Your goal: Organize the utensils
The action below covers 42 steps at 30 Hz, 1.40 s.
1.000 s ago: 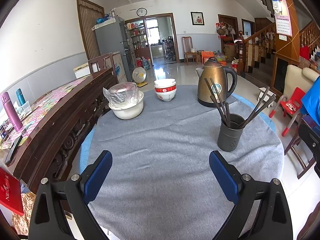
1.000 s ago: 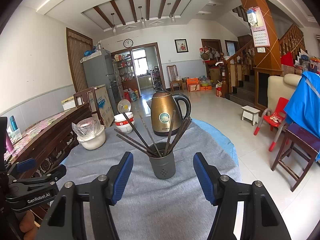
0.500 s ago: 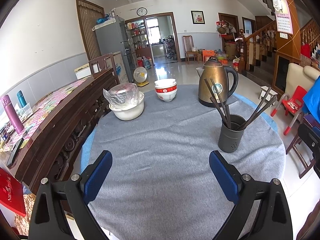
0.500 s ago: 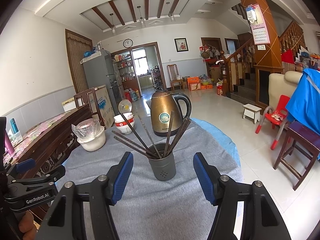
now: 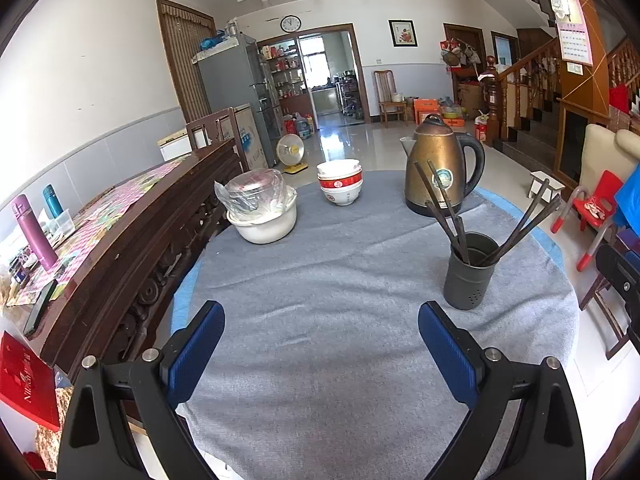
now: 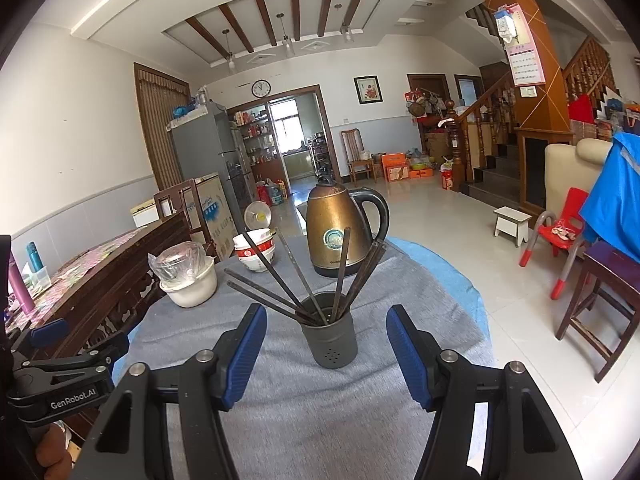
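Note:
A dark grey utensil holder (image 5: 469,272) stands on the grey tablecloth (image 5: 340,300) at the right, with several dark chopsticks (image 5: 444,208) fanned out of it. It also shows in the right wrist view (image 6: 332,336), straight ahead with its chopsticks (image 6: 288,280). My left gripper (image 5: 320,352) is open and empty, above the cloth near the table's front, left of the holder. My right gripper (image 6: 326,356) is open and empty, its blue pads (image 6: 408,356) on either side of the holder, a little short of it.
A bronze kettle (image 5: 438,168) stands behind the holder. Stacked red-and-white bowls (image 5: 340,182) and a white pot holding a bagged lid (image 5: 264,212) sit at the far left. A dark wooden bench back (image 5: 132,236) borders the table's left. Chairs (image 6: 600,292) stand at the right.
Both grippers have drawn back and risen slightly, so the holder looks a little farther away. Nothing was taken hold of or let go.

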### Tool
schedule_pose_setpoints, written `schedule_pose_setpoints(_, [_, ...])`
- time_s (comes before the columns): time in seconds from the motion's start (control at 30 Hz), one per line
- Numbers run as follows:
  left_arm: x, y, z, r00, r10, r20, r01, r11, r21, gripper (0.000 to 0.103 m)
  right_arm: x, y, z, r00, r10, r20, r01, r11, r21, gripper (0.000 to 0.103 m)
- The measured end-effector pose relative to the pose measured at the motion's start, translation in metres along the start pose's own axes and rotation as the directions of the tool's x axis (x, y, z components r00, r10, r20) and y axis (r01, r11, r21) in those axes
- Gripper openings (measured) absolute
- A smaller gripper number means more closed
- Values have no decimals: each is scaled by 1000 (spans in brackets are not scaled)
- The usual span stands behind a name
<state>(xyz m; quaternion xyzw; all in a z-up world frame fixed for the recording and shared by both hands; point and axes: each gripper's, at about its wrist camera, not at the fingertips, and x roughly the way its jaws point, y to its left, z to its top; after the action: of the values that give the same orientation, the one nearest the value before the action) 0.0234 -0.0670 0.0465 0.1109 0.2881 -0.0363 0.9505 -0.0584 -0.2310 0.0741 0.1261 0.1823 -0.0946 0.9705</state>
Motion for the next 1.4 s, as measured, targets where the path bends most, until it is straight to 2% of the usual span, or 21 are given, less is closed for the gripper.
schedule_pose_setpoints(0.5, [3,15,4,1000,23,-5,-23,999,-29,97,15,8,3,1000,19,-15,-19,1000,-8,66])
schedule_pose_setpoints(0.97, [7,16,13,1000,-15,14,15,1000,-26,97,17,17,4,1000,-20,-15,20,999,-28,66])
schedule_pose_setpoints(1.27, [27,9,17,999,-42,-12,41,999,-31,97,34,8,2,998,-54,-43,53,998,-26,66])
schedule_pose_setpoints(1.4, [59,15,12,994,-79,-72,74,995,-72,97,55,-10,-4,995,-77,-69,77,997,-4,66])
